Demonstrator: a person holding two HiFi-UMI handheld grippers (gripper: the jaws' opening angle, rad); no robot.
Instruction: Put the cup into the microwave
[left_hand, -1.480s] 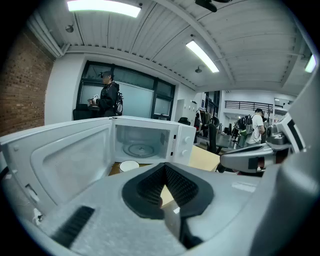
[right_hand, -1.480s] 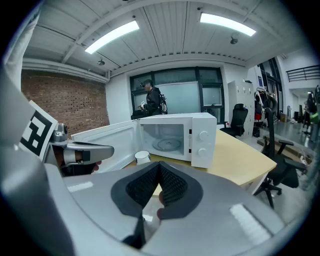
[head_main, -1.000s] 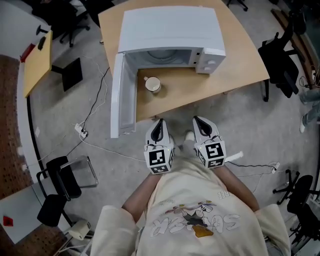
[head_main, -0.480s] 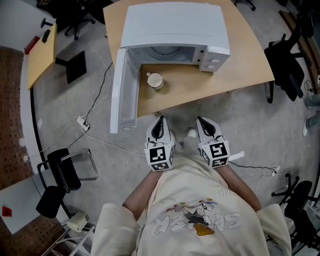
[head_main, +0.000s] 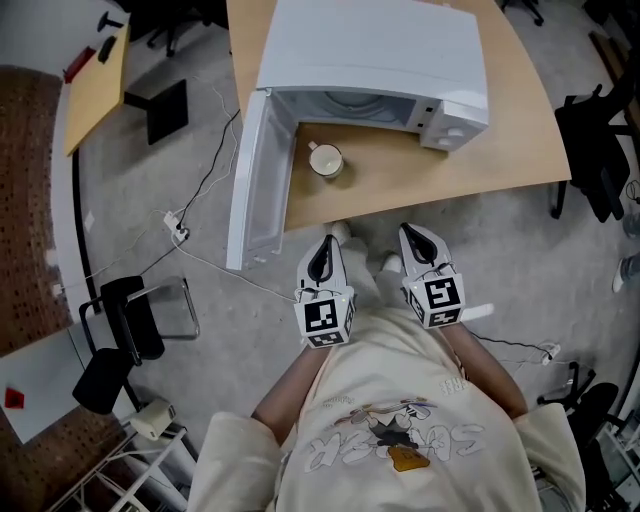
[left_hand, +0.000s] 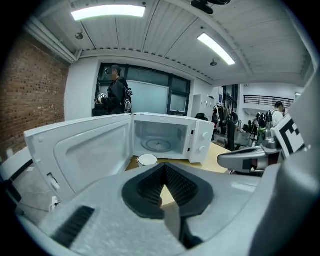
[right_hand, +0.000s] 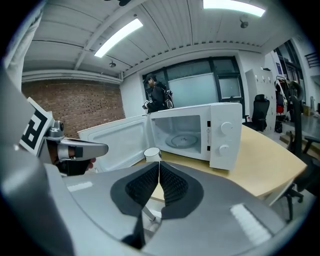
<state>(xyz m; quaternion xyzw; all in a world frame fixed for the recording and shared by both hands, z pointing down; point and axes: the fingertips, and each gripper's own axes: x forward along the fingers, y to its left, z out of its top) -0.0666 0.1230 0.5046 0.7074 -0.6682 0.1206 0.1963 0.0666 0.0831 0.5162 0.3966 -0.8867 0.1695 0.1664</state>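
A white cup (head_main: 326, 160) (left_hand: 147, 159) (right_hand: 152, 153) stands upright on the wooden table (head_main: 480, 165), just in front of the white microwave (head_main: 370, 60). The microwave's door (head_main: 255, 180) (left_hand: 80, 150) hangs wide open to the left and its cavity with the glass turntable (left_hand: 159, 145) (right_hand: 181, 139) is bare. My left gripper (head_main: 322, 252) (left_hand: 164, 165) and right gripper (head_main: 418, 240) (right_hand: 159, 163) are held side by side close to my body, short of the table's near edge. Both are shut with nothing between the jaws.
A person (left_hand: 116, 95) stands by the dark windows at the back. Office chairs (head_main: 600, 160) stand right of the table, a black chair (head_main: 125, 330) and floor cables (head_main: 200, 190) lie to the left. A second desk (head_main: 95, 85) is at the far left.
The view has shifted so that the table and microwave sit further right and lower. Both grippers stay shut near my body; the right one has dipped slightly.
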